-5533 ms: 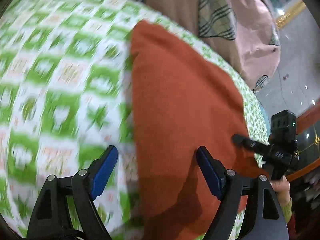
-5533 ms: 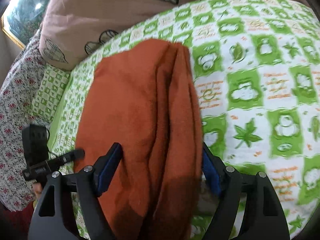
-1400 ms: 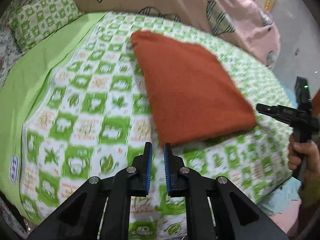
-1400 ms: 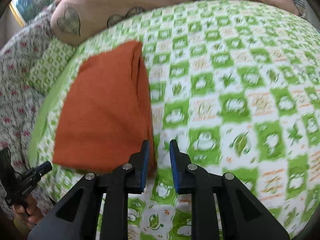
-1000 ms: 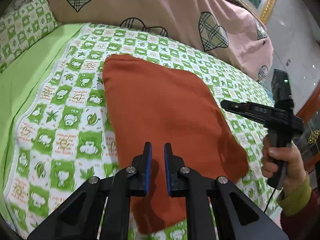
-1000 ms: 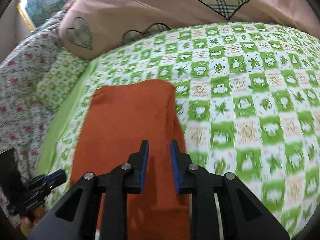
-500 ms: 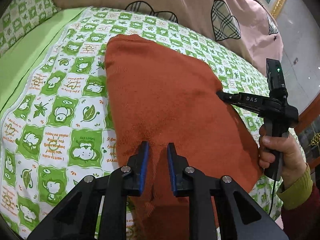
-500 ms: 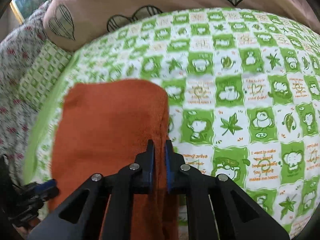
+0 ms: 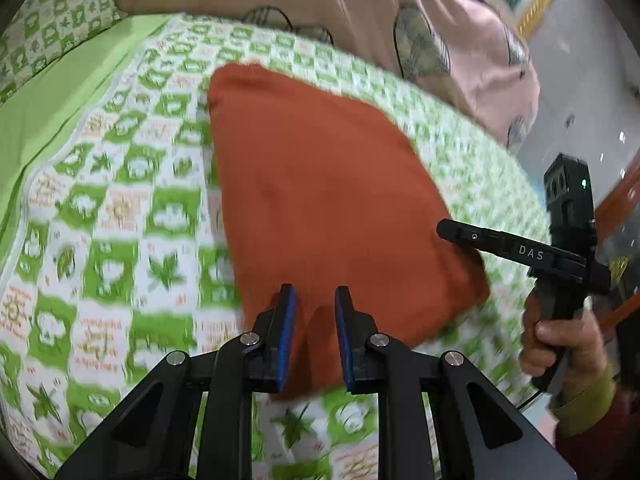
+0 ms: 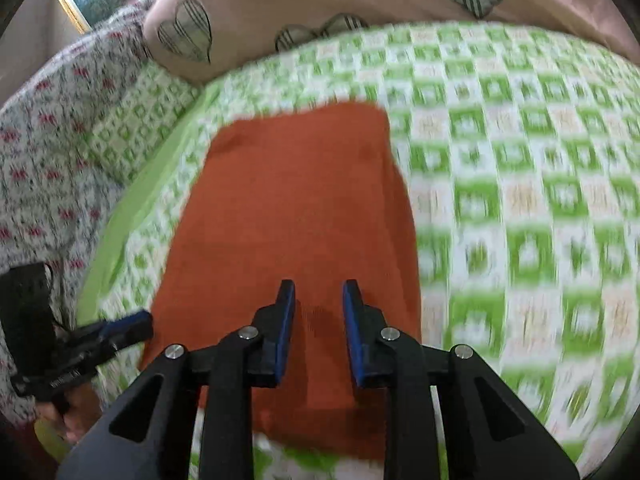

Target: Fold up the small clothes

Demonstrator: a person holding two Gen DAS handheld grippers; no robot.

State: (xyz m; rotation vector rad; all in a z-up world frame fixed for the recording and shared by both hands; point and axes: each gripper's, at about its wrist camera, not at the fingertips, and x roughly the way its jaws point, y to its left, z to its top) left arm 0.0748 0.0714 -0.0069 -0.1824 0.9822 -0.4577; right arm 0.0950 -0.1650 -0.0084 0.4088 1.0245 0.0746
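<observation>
Your left gripper [image 9: 313,300] and right gripper [image 10: 318,294] both cracked from near-closed to slightly open, gripping nothing, over the folded rust-orange garment [image 9: 320,200] mid-frame on the green-checked bedsheet [image 9: 120,208]; fold looked finished.

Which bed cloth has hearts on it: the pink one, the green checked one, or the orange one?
The pink blanket at the back. It has plaid hearts. The green sheet has little pictures, and the orange cloth is plain.

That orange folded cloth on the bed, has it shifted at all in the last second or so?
Cannot tell. The orange cloth covers different squares of the green checked sheet in each picture, but the cameras themselves are moving and the pictures are blurred.
</observation>
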